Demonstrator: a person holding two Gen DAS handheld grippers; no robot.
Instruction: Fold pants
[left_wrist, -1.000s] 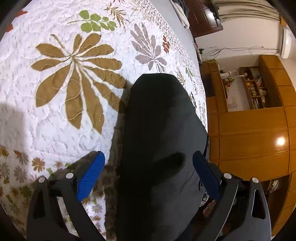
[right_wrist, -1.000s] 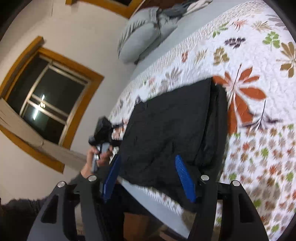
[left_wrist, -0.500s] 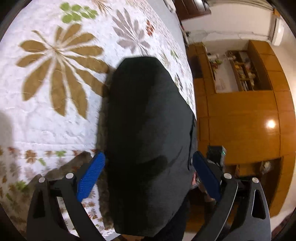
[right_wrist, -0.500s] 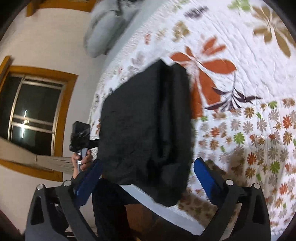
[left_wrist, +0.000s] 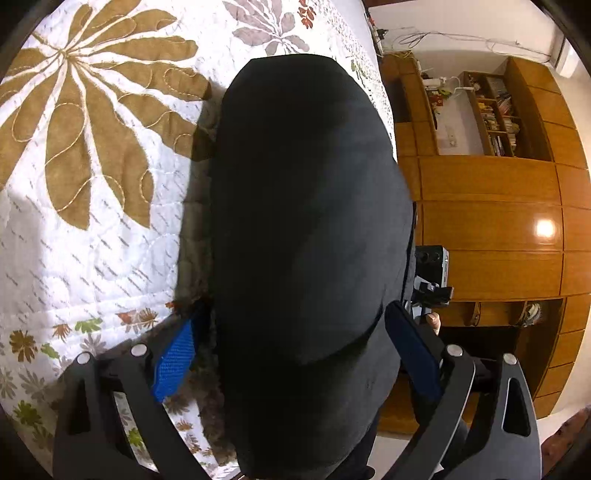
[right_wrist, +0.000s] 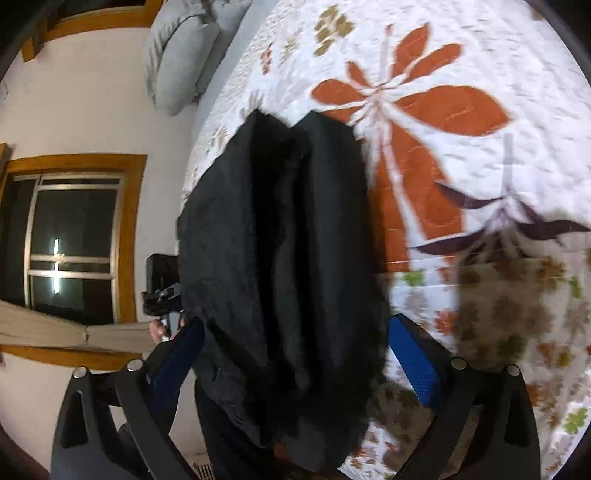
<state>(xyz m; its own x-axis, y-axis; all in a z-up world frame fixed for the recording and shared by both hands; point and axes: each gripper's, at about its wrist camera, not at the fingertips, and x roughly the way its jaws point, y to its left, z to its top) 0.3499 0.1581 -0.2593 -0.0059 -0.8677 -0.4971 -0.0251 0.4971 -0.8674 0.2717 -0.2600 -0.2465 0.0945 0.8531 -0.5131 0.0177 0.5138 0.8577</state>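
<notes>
A: What was the state of each claw?

B: The left gripper (left_wrist: 295, 354) stood wide, its blue pads (left_wrist: 173, 363) on either side of the pants (left_wrist: 310, 221), gripping nothing. The right gripper (right_wrist: 295, 354) was equally wide, straddling the same bundle.

A: Where were the pants?

B: They lay folded on the quilt (left_wrist: 92, 229) at the bed's near edge, with one end seemingly overhanging it. The right view, though blurred, showed two stacked layers with a dark gap between them.

A: How should the step be performed?

B: Probably by closing each claw on all layers at once, well in from the overhang, then lifting evenly so the stack did not slide off.
</notes>
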